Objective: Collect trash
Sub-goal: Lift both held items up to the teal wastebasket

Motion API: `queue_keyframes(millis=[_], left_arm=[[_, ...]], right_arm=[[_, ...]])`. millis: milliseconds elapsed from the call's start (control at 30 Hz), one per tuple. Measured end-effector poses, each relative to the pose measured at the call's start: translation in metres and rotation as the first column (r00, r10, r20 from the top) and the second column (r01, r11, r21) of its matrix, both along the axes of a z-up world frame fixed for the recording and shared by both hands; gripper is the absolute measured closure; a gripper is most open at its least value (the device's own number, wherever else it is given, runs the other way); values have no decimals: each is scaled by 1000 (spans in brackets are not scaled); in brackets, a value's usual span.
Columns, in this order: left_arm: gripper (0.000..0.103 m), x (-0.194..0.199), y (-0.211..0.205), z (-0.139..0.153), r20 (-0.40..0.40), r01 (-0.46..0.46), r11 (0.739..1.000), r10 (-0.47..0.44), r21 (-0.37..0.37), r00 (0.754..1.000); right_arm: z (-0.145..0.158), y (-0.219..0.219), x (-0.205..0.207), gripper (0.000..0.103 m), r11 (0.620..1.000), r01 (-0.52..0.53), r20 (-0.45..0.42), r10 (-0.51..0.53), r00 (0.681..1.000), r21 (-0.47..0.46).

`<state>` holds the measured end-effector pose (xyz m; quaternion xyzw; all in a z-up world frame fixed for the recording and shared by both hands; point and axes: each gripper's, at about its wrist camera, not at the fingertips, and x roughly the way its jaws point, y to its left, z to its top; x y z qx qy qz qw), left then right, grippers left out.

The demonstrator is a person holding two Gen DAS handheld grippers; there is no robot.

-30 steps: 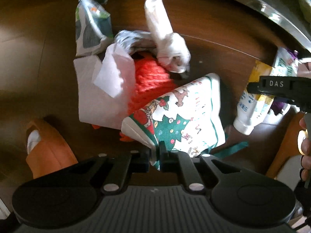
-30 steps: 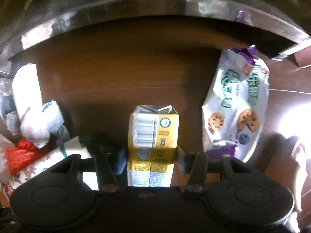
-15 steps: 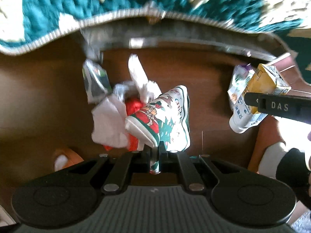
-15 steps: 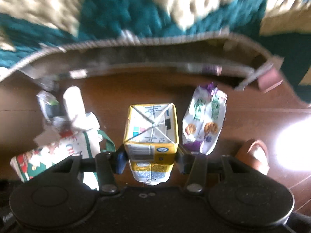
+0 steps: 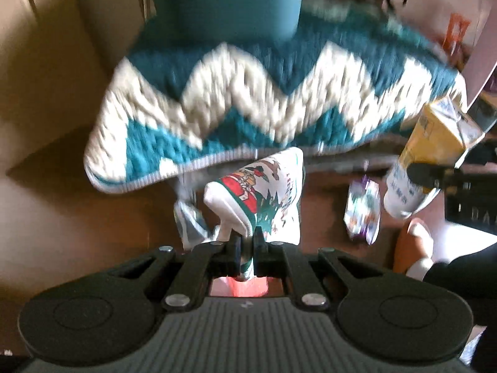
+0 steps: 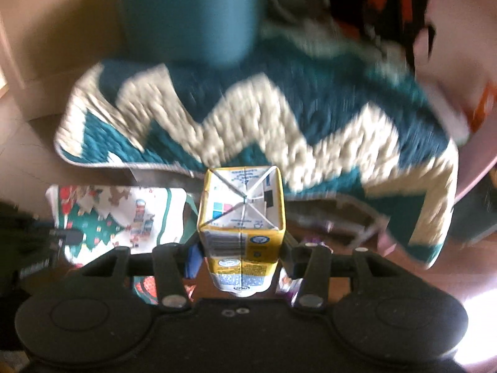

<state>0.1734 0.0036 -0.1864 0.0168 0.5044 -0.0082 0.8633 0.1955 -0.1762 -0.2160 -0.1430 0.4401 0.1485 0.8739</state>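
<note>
Between the tips of the left gripper (image 5: 247, 244), a Christmas-print paper bag (image 5: 267, 199) is pinched by its lower edge, the jaws drawn almost together on the thin paper, and the bag rises up and ahead of the fingers, clear of the brown floor (image 5: 62, 217). The gripper points forward and slightly downward over a teal-and-cream zigzag rug (image 5: 264, 102), which lies ahead of it, blurred. To its right, the right gripper (image 6: 240, 248) is clamped on a yellow milk carton (image 6: 242, 214), fingers pressing its two sides, with the carton's folded end facing forward, away from the camera. Below and to the right of the left gripper, a purple snack wrapper (image 5: 363, 208) lies on the floor. Ahead of both grippers, beyond the rug, stands a blue bin (image 6: 189, 15).
</note>
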Motion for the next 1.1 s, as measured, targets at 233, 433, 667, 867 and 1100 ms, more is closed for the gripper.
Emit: queue_keyframes(millis=[233,433,667,867,1100], left_arm=[[97,-5,6,98,231,23,1000,-25,13,973],[97,4,19,182,398,6,1000,-8,5,917],[97,18,32,282,560,15,1000,2,-26,828],[96,40,32,352,655,-7,1000,7,-2,755],[96,79,39,394,709,-45,999,12,28,705]], right_arm=[[79,1,-18,55,996,-86,157,82,984,21],[159,2,-14,55,989,-147,323,135,937,12],[253,11,9,55,982,-185,485,145,862,35],[309,27,42,55,980,-196,560,145,816,33],[349,54,81,55,974,-214,592,129,796,75]])
